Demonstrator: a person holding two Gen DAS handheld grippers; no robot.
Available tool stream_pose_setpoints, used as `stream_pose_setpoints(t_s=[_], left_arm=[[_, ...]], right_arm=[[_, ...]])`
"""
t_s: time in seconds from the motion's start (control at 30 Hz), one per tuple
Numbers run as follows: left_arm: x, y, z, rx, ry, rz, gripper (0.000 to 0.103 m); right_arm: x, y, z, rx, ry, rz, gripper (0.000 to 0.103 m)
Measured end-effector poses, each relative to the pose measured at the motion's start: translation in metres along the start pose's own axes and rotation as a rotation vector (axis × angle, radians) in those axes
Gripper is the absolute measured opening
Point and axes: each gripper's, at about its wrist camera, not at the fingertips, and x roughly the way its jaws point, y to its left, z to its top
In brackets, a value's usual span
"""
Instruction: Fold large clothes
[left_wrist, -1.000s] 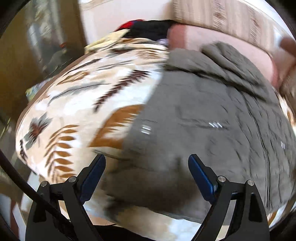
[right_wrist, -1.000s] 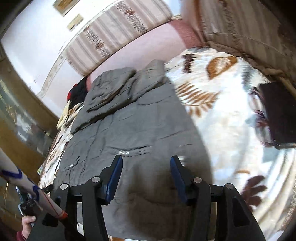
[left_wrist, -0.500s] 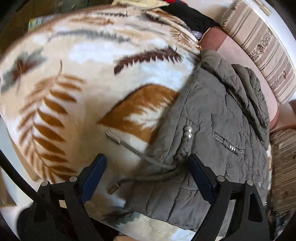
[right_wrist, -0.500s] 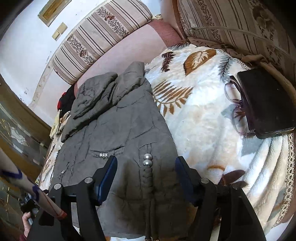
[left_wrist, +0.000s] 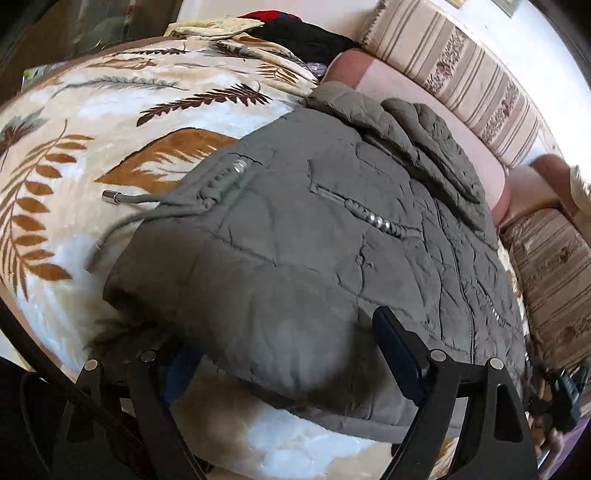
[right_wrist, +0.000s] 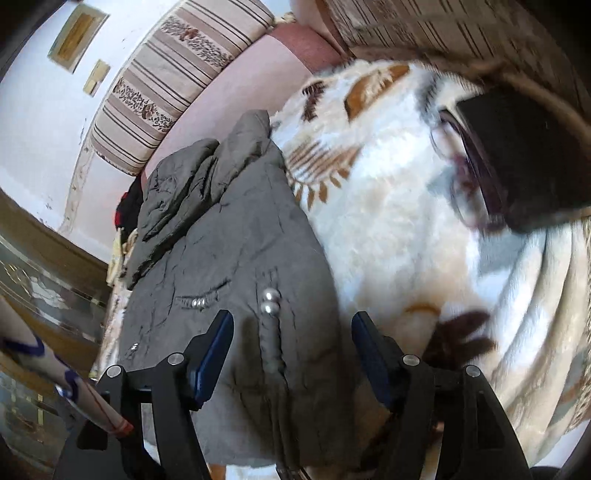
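Note:
A large grey-green quilted jacket (left_wrist: 314, 236) lies spread on a fleece blanket with leaf prints (left_wrist: 92, 122). Its hood lies at the far end against the sofa back. Drawcords with metal tips (left_wrist: 110, 196) trail off its left edge. My left gripper (left_wrist: 284, 354) is open, its jaws either side of the jacket's near left hem corner. My right gripper (right_wrist: 291, 354) is open over the jacket's (right_wrist: 229, 258) near right hem, straddling a beaded cord (right_wrist: 271, 299).
A dark flat case with eyeglasses (right_wrist: 517, 158) lies on the blanket (right_wrist: 388, 221) to the right. Striped sofa cushions (left_wrist: 461, 77) stand behind the hood. Dark and red clothes (left_wrist: 295, 29) are piled at the far left corner.
Both grippers have come down close to the jacket's near hem, one at each corner. The left one swung from the blanket's side to the left corner. Both stay open.

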Motion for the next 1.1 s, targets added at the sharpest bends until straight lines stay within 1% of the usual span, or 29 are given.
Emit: stream_pose_setpoints(t_s=[0.07, 0.13, 0.2, 0.27, 0.33, 0.37, 0.4, 0.43, 0.47, 0.5, 0.53, 0.63, 0.7, 0.73, 0.77, 0.87, 0.9, 0.97, 1.07, 1.1], left_arm=[[-0.001, 0.010, 0.007, -0.047, -0.027, -0.032, 0.087], [0.001, 0.017, 0.013, -0.067, -0.038, -0.039, 0.086], [0.003, 0.019, 0.017, -0.055, -0.049, -0.042, 0.086], [0.002, 0.017, 0.015, -0.030, -0.060, -0.040, 0.086], [0.003, 0.011, 0.012, 0.027, -0.076, -0.020, 0.086], [0.003, 0.006, 0.008, 0.069, -0.086, -0.001, 0.085], [0.004, 0.000, 0.005, 0.113, -0.097, 0.022, 0.083], [0.003, -0.001, 0.003, 0.133, -0.105, 0.033, 0.078], [0.002, -0.005, 0.001, 0.164, -0.120, 0.055, 0.073], [0.001, -0.004, 0.000, 0.176, -0.126, 0.061, 0.071], [0.000, -0.004, 0.000, 0.186, -0.134, 0.065, 0.067], [0.003, -0.001, 0.000, 0.195, -0.128, 0.074, 0.067], [0.005, 0.000, -0.001, 0.191, -0.128, 0.075, 0.068], [0.005, -0.001, -0.001, 0.194, -0.129, 0.081, 0.069], [0.005, -0.001, -0.001, 0.196, -0.131, 0.088, 0.070], [0.006, -0.002, -0.001, 0.190, -0.136, 0.090, 0.071], [0.006, -0.003, 0.000, 0.191, -0.137, 0.090, 0.071], [0.006, -0.003, 0.000, 0.201, -0.138, 0.096, 0.068], [0.008, -0.009, -0.004, 0.241, -0.145, 0.132, 0.067], [0.009, -0.012, -0.007, 0.267, -0.152, 0.155, 0.067]], right_arm=[[-0.001, -0.002, -0.005, 0.009, 0.016, 0.032, 0.072], [-0.001, 0.001, -0.014, -0.001, 0.046, 0.069, 0.072], [0.001, 0.002, -0.027, 0.005, 0.088, 0.121, 0.072], [0.002, 0.003, -0.038, 0.007, 0.119, 0.151, 0.072], [0.002, 0.011, -0.050, -0.010, 0.133, 0.186, 0.069], [0.002, 0.017, -0.054, -0.040, 0.132, 0.199, 0.065], [0.000, 0.028, -0.058, -0.090, 0.109, 0.186, 0.056], [-0.002, 0.032, -0.060, -0.115, 0.084, 0.167, 0.050], [-0.005, 0.036, -0.060, -0.132, 0.051, 0.149, 0.035], [-0.006, 0.037, -0.058, -0.123, 0.019, 0.152, 0.028], [-0.004, 0.036, -0.056, -0.107, 0.008, 0.159, 0.028], [0.008, 0.033, -0.056, -0.089, 0.029, 0.140, 0.028], [0.018, 0.036, -0.057, -0.100, 0.055, 0.101, 0.045], [0.024, 0.036, -0.058, -0.103, 0.071, 0.074, 0.047], [0.027, 0.037, -0.058, -0.104, 0.077, 0.065, 0.046], [0.024, 0.042, -0.059, -0.163, 0.056, 0.049, 0.030], [0.024, 0.045, -0.060, -0.182, 0.046, 0.042, 0.029], [0.026, 0.048, -0.060, -0.210, 0.043, 0.017, 0.028], [0.030, 0.047, -0.060, -0.197, 0.047, 0.001, 0.028], [0.030, 0.046, -0.060, -0.197, 0.047, -0.005, 0.029]])
